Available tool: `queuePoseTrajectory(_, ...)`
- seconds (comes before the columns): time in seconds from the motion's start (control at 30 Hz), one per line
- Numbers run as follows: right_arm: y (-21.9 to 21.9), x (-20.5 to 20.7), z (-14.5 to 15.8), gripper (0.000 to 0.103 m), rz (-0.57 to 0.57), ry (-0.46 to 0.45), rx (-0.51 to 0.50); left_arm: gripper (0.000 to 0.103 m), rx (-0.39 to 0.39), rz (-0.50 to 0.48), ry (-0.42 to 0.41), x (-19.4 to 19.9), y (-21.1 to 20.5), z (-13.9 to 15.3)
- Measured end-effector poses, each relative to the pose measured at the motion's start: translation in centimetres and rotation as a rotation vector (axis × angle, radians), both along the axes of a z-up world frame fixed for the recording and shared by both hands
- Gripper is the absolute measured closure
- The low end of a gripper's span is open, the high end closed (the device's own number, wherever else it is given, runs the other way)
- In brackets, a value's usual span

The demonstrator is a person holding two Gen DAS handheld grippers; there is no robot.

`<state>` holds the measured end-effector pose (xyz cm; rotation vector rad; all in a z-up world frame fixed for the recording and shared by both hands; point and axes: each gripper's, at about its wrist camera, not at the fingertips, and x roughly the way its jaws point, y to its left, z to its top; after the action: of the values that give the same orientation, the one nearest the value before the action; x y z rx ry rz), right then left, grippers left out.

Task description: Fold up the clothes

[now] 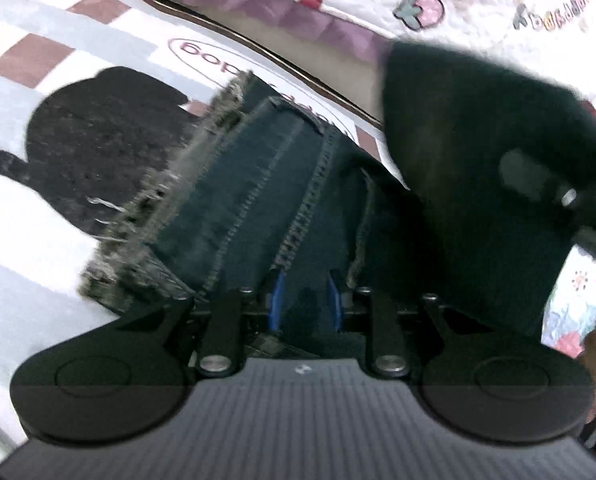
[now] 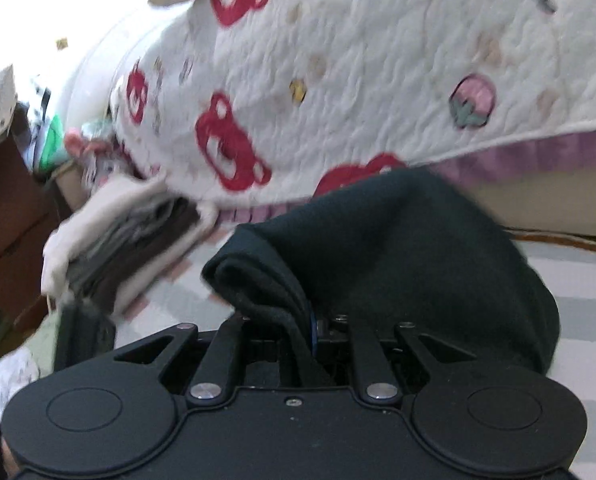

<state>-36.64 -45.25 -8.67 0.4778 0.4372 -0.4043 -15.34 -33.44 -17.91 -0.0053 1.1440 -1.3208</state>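
the left gripper [image 1: 306, 300] has its blue pads [image 1: 278, 300] pressed on a bunch of the jeans [image 1: 257, 196] — the cloth sits right between them. the jeans are dark blue denim with pale stitch lines and a fuzzy, torn hem. the right gripper [image 2: 312, 332] is pinched tight on a fold of the same dark cloth [image 2: 398, 248]. the jeans hang over a checked mat [image 1: 37, 60] — beside a quilt [image 2: 378, 80] with red bears.

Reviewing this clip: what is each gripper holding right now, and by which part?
The left gripper grips the dark denim garment near a stitched seam, beside its frayed edge. The right gripper pinches a folded edge of dark cloth, possibly the same garment.
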Motion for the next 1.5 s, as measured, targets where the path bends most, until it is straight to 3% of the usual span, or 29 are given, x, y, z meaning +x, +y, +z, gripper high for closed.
queuePoseTrajectory(0.2, -1.6, 3.0, -4.6, 0.088, 0.016, 0.015, 0.182, 0.079, 0.020, 0.065, 0.067, 3.4, 1.0, -1.5)
queuePoseTrajectory(0.27, -1.2, 3.5, -5.3, 0.088, 0.007, 0.023, 0.189, 0.079, 0.011, 0.055, 0.091, 4.1, 1.2, -1.6)
queuePoseTrajectory(0.37, -1.7, 3.1, -5.0, 0.087, -0.016, -0.043, 0.254, 0.079, 0.013, 0.061, 0.104, 4.6, 1.1, -1.5)
queuePoseTrajectory(0.47, -3.0, 1.9, -4.4, 0.087, -0.048, -0.155, 0.374, 0.079, 0.033, 0.082, -0.001, 4.4, 0.9, -1.0)
queuePoseTrajectory(0.63, -2.9, 3.0, -3.9, 0.087, -0.060, -0.129, 0.335, 0.076, 0.022, 0.075, 0.011, 5.0, 1.3, -0.5)
queuePoseTrajectory(0.8, -1.0, 5.9, -4.8, 0.087, -0.011, -0.032, 0.264, 0.075, 0.016, 0.076, 0.021, 5.6, 1.7, 0.0)
queuePoseTrajectory(1.0, 0.1, 8.3, -8.5, 0.087, 0.039, 0.079, 0.239, 0.075, -0.002, 0.113, 0.118, 6.9, 2.3, 0.7)
queuePoseTrajectory(1.23, 2.1, 10.0, -8.3, 0.085, 0.091, 0.232, 0.047, 0.073, -0.023, 0.156, 0.232, 8.4, 3.0, 1.6)
queuePoseTrajectory(1.3, 2.7, 10.5, -8.1, 0.081, 0.112, 0.279, -0.003, 0.068, -0.030, 0.168, 0.271, 8.8, 3.2, 1.8)
queuePoseTrajectory(1.33, 3.0, 10.7, -7.9, 0.080, 0.125, 0.301, -0.026, 0.065, -0.053, 0.179, 0.351, 9.1, 3.3, 1.5)
queuePoseTrajectory(1.4, 3.9, 9.9, -6.5, 0.061, 0.155, 0.317, -0.044, 0.061, -0.079, 0.184, 0.382, 8.9, 3.4, 1.5)
queuePoseTrajectory(1.5, 4.9, 5.5, -4.1, 0.046, 0.160, 0.218, 0.006, 0.061, -0.015, 0.113, 0.209, 7.4, 2.9, 2.3)
